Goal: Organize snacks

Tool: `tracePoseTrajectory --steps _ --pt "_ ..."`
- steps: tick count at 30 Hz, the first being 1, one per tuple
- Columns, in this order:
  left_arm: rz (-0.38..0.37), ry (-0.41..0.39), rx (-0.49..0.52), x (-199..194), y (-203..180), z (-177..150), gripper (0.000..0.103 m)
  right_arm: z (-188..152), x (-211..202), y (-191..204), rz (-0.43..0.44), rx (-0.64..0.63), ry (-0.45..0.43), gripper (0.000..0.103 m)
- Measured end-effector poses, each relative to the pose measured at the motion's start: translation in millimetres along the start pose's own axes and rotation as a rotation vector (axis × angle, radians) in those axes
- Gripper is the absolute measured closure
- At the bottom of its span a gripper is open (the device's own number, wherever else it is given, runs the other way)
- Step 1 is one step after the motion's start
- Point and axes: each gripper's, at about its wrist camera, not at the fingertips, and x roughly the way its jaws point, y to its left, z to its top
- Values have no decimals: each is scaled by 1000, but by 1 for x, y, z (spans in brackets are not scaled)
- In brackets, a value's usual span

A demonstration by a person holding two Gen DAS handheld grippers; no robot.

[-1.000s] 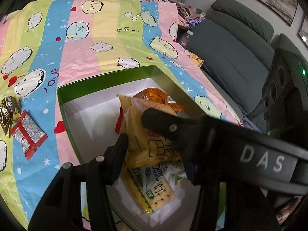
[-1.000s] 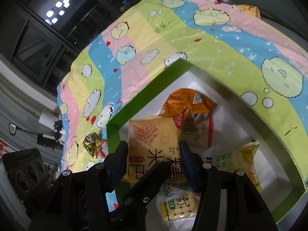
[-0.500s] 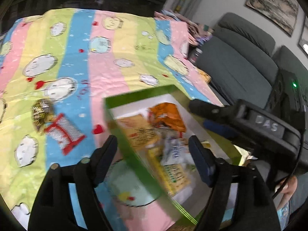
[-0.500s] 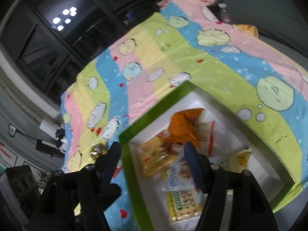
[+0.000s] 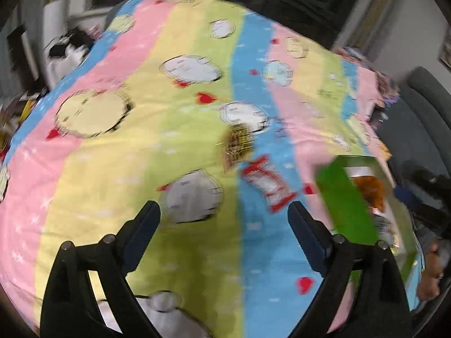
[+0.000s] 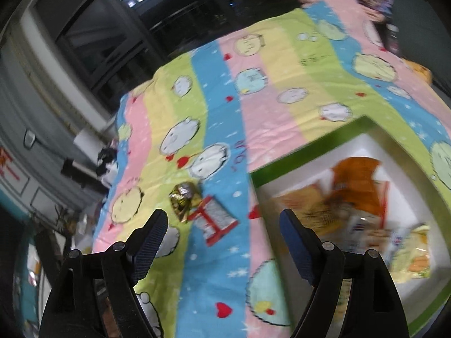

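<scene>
Right wrist view — two packets (image 6: 214,219) on quilt (image 6: 220,118), one green box (image 6: 298,152), both tools (image 6: 222,225) (image 5: 224,215) spread, empty.

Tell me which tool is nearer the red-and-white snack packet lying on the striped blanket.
Hard to call; roughly equal. The red-and-white snack packet lies just ahead between the open right tool fingers; it lies ahead of the open left tool, toward its right finger.

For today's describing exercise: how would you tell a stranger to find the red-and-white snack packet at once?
Start at the green box on the striped cartoon blanket. Outside its left wall, two snacks lie on the blue stripe. The red-and-white packet is the flat one with red edges, nearer the box; its neighbour is a crumpled gold wrapper.
</scene>
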Motion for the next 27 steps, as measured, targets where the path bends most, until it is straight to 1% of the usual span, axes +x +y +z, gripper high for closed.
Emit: tracePoseTrajectory --steps 3,5,7,8,10,11,13,16,19,21,23,24,25,27 --pt "9 40 -59 11 27 -3 11 -4 21 21 18 -33 16 21" --pt "6 54 -80 12 36 -2 11 -4 40 34 41 -44 53 21" --pt "3 46 -90 12 42 0 11 -2 64 48 77 -70 105 21" --pt "11 45 -97 12 43 1 11 0 76 55 81 -88 128 21" --pt "30 49 -95 13 45 0 11 3 99 66 48 -122 164 21" --pt "37 60 -83 14 45 0 11 3 115 74 5 -153 188 21" --pt "49 88 -70 18 48 -1 11 5 139 84 -69 -197 210 21" --pt "41 91 -93 19 55 -1 12 9 166 91 -91 -232 233 21" --pt "49 94 -90 20 57 -1 11 12 192 83 -82 -196 262 21" --pt "71 89 -80 20 57 -1 11 10 205 77 -67 -182 276 24" --pt "82 83 -74 20 57 -1 11 9 215 71 -52 -164 293 31" --pt "81 83 -76 21 58 -1 11 8 218 69 -34 -150 301 35" --pt "78 85 -80 22 59 0 11 8 220 67 -6 -132 317 44" --pt "74 89 -87 23 60 0 11 8 218 61 14 -84 305 49"
